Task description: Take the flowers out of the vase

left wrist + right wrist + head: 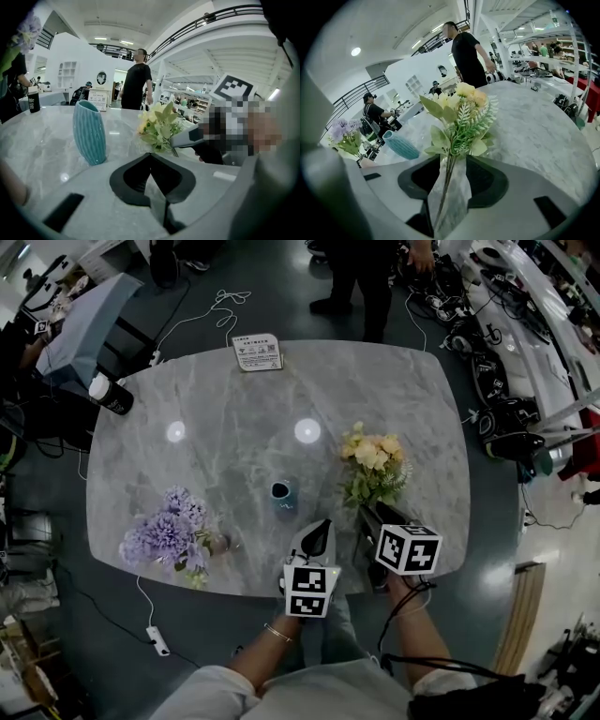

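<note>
Right gripper (367, 514) jaws parted round yellow flowers (373, 460), teal vase (282, 494) upright

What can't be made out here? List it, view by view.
- Head view: print on the card, too small.
- Head view: inside of the vase, too small and dark; the left gripper view shows only its side.
- Left gripper view: purple flowers, cut off by the top-left edge.
- Right gripper view: stem ends of the yellow flowers, lost low between the open jaws.
</note>
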### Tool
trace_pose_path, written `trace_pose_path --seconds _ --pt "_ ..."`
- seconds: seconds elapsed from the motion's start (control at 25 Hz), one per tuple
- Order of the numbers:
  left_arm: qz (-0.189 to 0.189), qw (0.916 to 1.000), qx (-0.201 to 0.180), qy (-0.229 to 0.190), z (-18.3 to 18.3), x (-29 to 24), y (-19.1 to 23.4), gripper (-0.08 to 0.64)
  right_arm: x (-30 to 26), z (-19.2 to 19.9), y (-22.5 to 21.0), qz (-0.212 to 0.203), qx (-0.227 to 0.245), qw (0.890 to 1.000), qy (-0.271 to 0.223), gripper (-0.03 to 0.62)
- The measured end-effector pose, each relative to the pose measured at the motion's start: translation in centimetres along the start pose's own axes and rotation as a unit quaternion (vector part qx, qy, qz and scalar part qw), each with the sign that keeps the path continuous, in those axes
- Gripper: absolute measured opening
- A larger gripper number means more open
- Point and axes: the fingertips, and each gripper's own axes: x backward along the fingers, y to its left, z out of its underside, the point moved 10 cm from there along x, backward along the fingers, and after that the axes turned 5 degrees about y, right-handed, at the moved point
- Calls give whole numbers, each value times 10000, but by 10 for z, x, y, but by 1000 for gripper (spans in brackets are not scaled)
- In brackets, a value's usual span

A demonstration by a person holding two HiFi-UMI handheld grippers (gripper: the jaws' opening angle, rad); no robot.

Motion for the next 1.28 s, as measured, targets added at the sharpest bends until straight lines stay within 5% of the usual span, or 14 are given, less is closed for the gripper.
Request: trace_pose_path --seconds 0.68,1.28 --pt "-252 9973 198 -660 -37 63 -3 9 67 -1 41 101 223 9956 -902 140" --pt "-520 9893 72 -1358 -72 153 9 9 131 -12 123 -473 669 9657 -2464 49"
